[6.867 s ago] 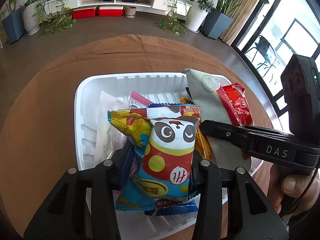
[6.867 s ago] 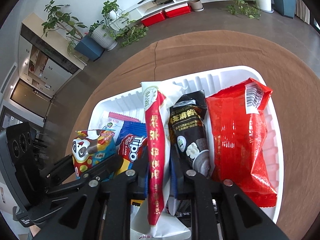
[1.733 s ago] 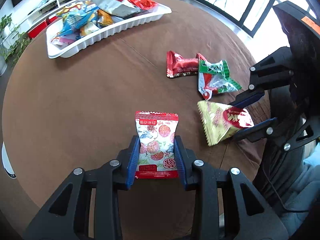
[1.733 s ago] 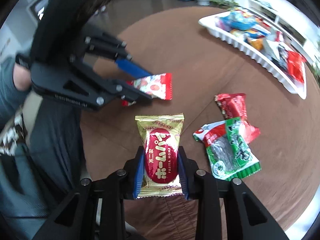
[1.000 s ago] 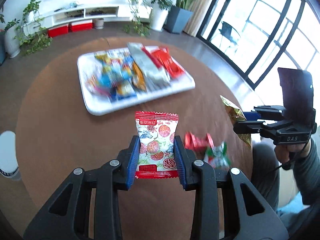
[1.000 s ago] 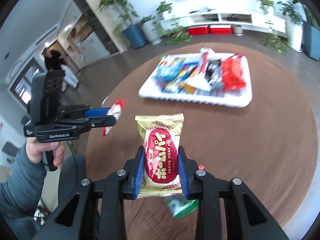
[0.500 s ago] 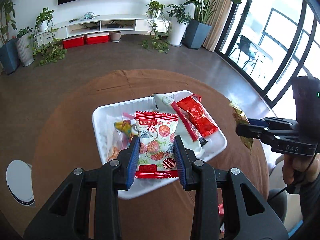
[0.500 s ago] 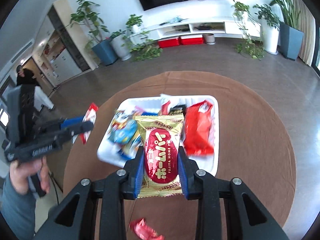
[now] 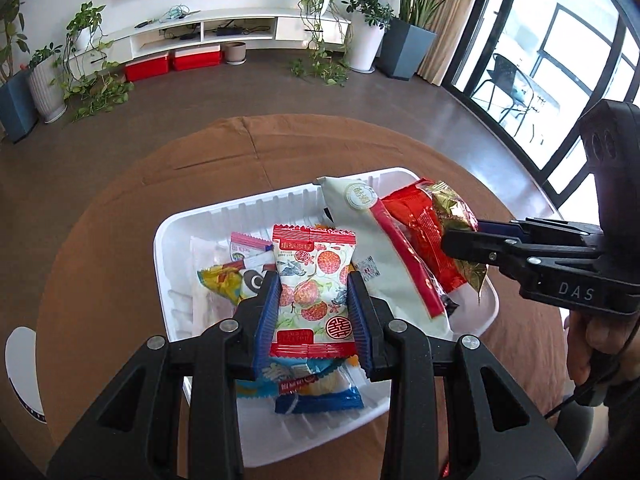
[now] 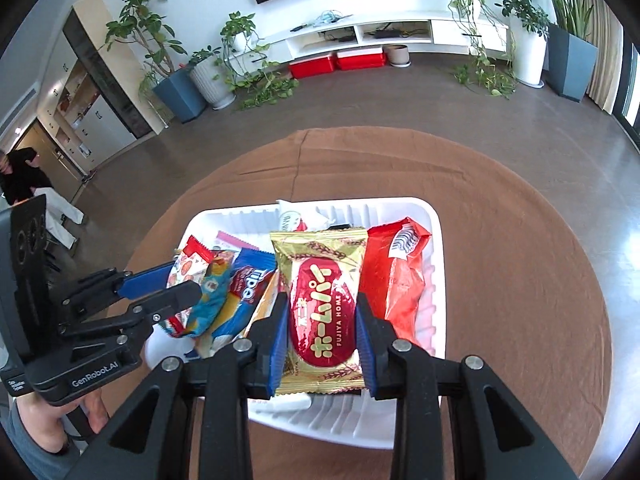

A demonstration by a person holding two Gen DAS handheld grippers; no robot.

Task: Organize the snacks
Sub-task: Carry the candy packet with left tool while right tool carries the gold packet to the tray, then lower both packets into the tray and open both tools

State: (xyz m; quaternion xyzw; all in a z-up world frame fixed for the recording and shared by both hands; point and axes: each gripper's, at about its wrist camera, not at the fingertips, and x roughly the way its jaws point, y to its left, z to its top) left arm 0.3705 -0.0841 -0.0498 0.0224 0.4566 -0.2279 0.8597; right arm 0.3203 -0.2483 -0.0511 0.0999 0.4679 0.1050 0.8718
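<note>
My left gripper (image 9: 314,312) is shut on a white lychee-print snack packet (image 9: 312,292) with red ends, held over the left part of the white tray (image 9: 168,264). My right gripper (image 10: 322,332) is shut on a gold packet (image 10: 322,312) with a red oval label, held over the same tray (image 10: 434,280), beside a red bag (image 10: 400,280). In the left wrist view the right gripper (image 9: 460,240) comes in from the right with the gold packet (image 9: 456,210). In the right wrist view the left gripper (image 10: 180,284) with the lychee-print packet (image 10: 186,266) is at the left.
The tray lies on a round brown table (image 9: 120,216) and holds several snacks, among them a long pale packet (image 9: 376,248), a red bag (image 9: 424,232) and a blue Tipo pack (image 10: 250,280). A white object (image 9: 22,368) sits at the table's left edge. Potted plants and a low white shelf line the far wall.
Both grippers have travelled across the table to above the tray, each still holding its packet. The tray now fills the middle of both views, and the loose snacks on the table have left view.
</note>
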